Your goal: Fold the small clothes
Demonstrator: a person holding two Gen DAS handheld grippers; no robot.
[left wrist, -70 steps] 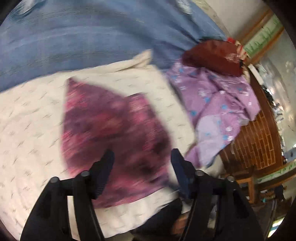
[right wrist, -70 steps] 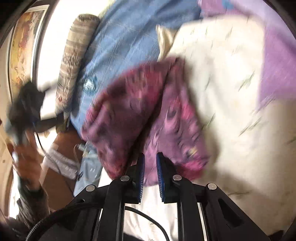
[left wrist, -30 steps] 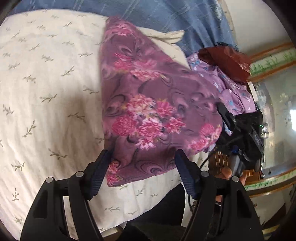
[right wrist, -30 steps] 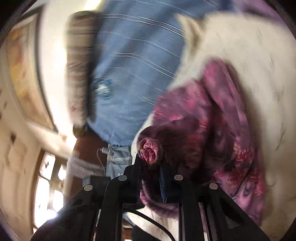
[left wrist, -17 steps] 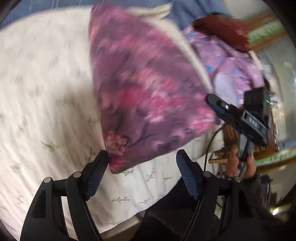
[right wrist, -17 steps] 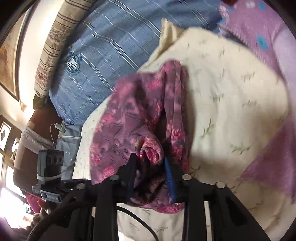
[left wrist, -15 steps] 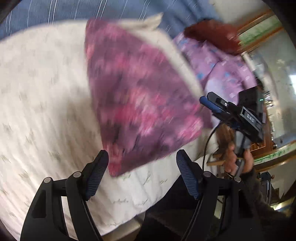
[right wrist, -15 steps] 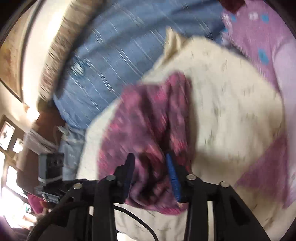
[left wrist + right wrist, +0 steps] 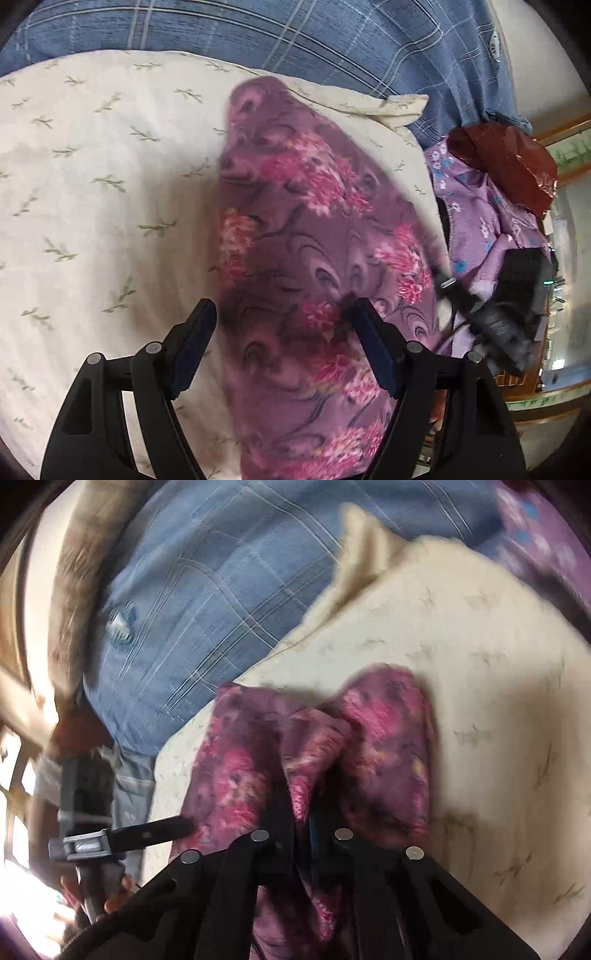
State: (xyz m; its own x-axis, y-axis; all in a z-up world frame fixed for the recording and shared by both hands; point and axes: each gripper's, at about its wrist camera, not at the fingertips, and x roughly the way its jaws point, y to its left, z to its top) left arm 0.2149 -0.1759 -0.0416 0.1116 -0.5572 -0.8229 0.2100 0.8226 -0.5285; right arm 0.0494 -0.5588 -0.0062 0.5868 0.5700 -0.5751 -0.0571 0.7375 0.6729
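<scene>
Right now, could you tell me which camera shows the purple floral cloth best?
The left wrist view: the floral cloth lies spread across the cream pillow, its pattern mostly sharp. The right wrist view shows it blurred and bunched, a fold pinched in the right hand-held gripper.

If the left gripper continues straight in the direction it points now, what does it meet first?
Most likely the purple floral garment: it lies directly ahead of the open left gripper, on the cream pillow. How near it is, the picture does not show.
</scene>
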